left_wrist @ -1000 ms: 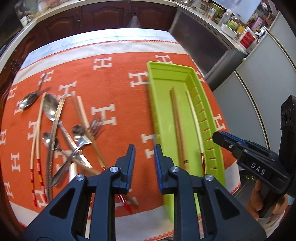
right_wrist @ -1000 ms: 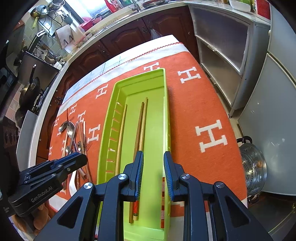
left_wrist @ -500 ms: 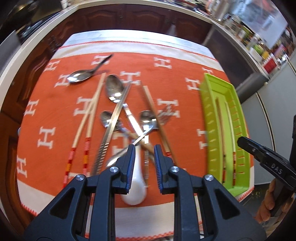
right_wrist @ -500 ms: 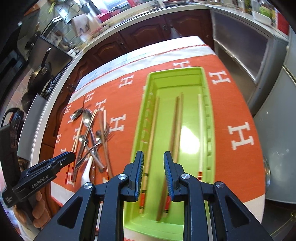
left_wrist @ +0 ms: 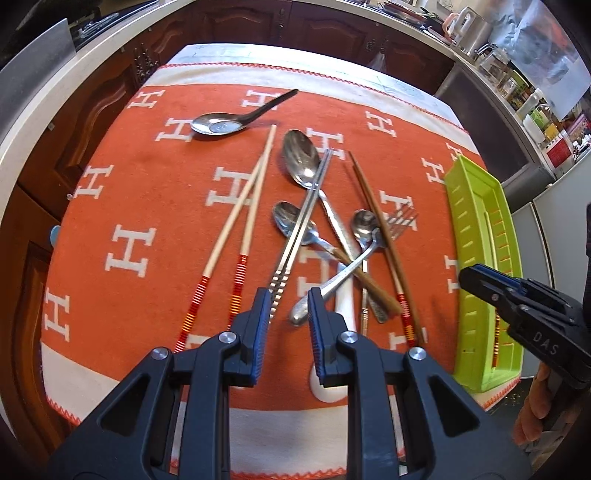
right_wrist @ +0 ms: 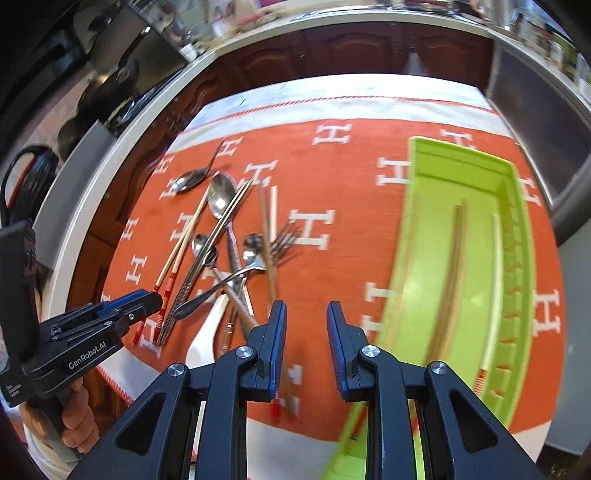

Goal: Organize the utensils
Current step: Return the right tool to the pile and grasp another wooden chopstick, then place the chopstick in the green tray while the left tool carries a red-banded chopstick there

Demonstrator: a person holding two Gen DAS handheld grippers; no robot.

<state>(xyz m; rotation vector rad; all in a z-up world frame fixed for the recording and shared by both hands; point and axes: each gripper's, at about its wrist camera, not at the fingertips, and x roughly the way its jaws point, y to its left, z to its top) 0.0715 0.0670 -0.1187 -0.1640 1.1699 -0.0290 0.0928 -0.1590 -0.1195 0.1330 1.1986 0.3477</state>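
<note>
A tangle of utensils lies on the orange cloth: steel chopsticks (left_wrist: 303,229), a big spoon (left_wrist: 301,162), red-banded pale chopsticks (left_wrist: 240,221), brown chopsticks (left_wrist: 380,236), a fork (left_wrist: 400,219), a white ceramic spoon (left_wrist: 343,306) and small spoons. A dark-handled spoon (left_wrist: 221,125) lies apart, farther back. My left gripper (left_wrist: 288,299) hovers over the pile's near end, jaws slightly apart and empty. The green tray (left_wrist: 461,240) at the right holds several chopsticks (right_wrist: 452,266). My right gripper (right_wrist: 306,310) hangs open and empty between pile and tray (right_wrist: 415,173).
The orange cloth (left_wrist: 147,192) with white H marks covers the table. Dark wood cabinets (left_wrist: 240,22) and a counter run behind and to the left. Pans (right_wrist: 103,88) sit at the far left. A hand (right_wrist: 79,424) holds the left gripper.
Both grippers swung left. The left one went from beside the tray to above the utensil pile. The right one left the tray's middle, which is now on its right.
</note>
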